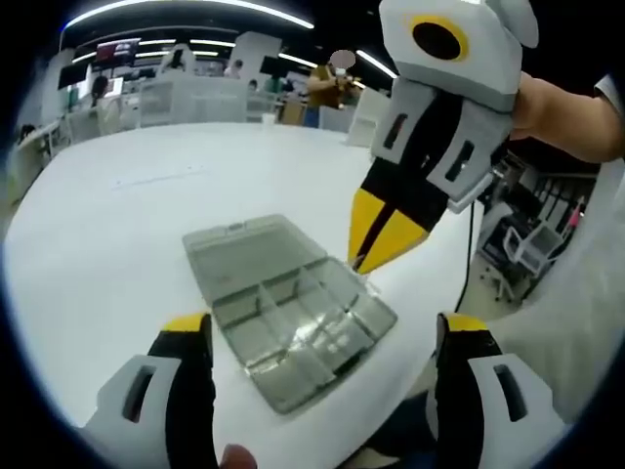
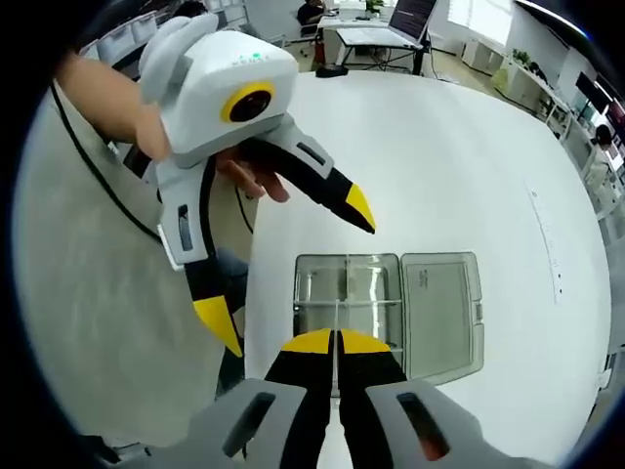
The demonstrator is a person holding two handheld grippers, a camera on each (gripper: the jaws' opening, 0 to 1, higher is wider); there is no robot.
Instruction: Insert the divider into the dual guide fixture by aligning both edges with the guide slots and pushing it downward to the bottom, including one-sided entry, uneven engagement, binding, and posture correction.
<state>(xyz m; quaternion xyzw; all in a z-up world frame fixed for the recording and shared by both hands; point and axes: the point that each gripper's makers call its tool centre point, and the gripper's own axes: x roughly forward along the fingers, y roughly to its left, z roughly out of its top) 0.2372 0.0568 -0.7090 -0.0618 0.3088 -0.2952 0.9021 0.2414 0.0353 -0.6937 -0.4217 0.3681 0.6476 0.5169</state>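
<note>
A clear plastic compartment box point(image 1: 293, 327) point(image 2: 347, 288) lies on the white table point(image 1: 117, 244), its lid point(image 1: 249, 244) point(image 2: 439, 308) folded flat beside the tray. My right gripper point(image 1: 363, 259) point(image 2: 336, 342) is shut, tips pointing down at the tray's edge nearest the table rim. A thin clear divider point(image 2: 337, 315) shows edge-on between its jaws, reaching into the tray. My left gripper point(image 1: 324, 327) point(image 2: 291, 272) hangs open above the tray with nothing between its jaws, which stand on either side of it.
The box sits close to the table's curved edge point(image 1: 430, 293). A person's hand point(image 2: 239, 176) holds the left gripper. A black cable point(image 1: 471, 244) hangs past the edge. Desks and a person stand far behind the table point(image 1: 327, 83).
</note>
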